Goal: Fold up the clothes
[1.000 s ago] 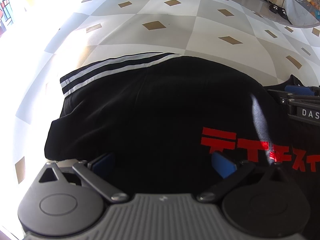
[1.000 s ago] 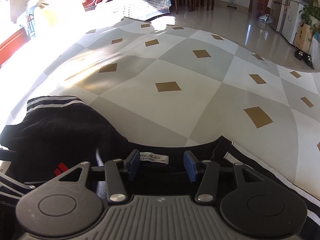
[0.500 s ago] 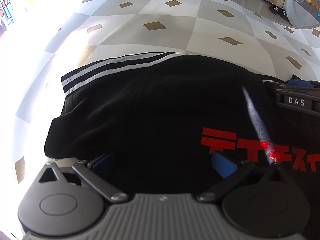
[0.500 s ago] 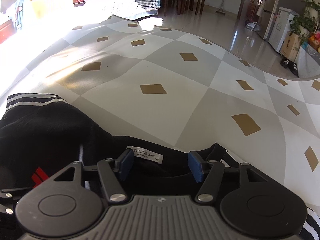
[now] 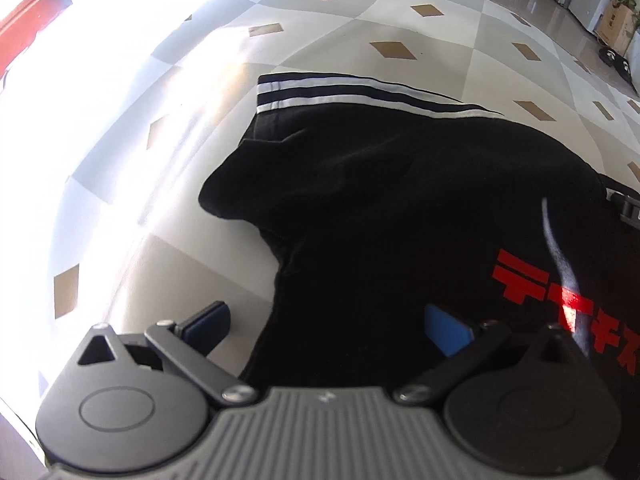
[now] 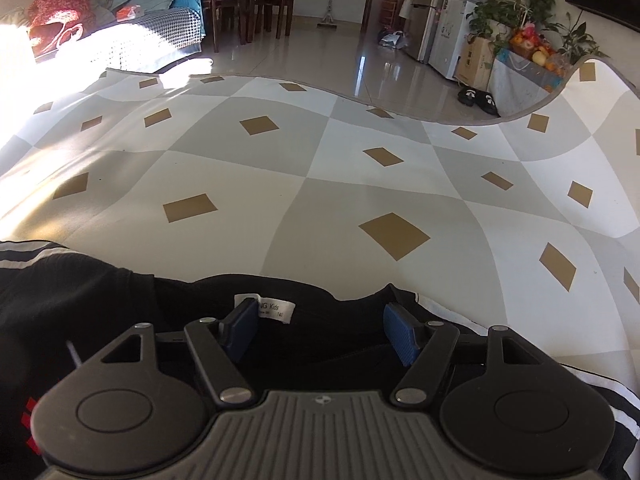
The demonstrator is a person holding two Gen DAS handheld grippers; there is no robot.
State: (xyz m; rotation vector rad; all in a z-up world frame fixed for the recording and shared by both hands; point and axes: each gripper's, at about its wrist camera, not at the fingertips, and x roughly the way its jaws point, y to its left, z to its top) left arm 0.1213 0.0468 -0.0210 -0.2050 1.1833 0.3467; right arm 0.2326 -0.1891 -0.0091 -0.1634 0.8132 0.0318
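Black shirt [image 5: 400, 208] on mat [image 6: 320, 200], fingers [image 5: 446, 334] apart

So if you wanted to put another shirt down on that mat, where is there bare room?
Plenty beyond the black shirt: the checked mat lies bare from the shirt's collar out to the mat's far edge, and off to the right. In the left view there is also a sunlit bare patch left of the striped sleeve. It is crowded only close in, where both open claws hover over the shirt.

sunlit checkered mat [image 6: 320, 184] on glossy tile floor [image 6: 384, 68] — sofa [image 6: 152, 36], dining chairs [image 6: 268, 0], fridge [image 6: 430, 8] behind.
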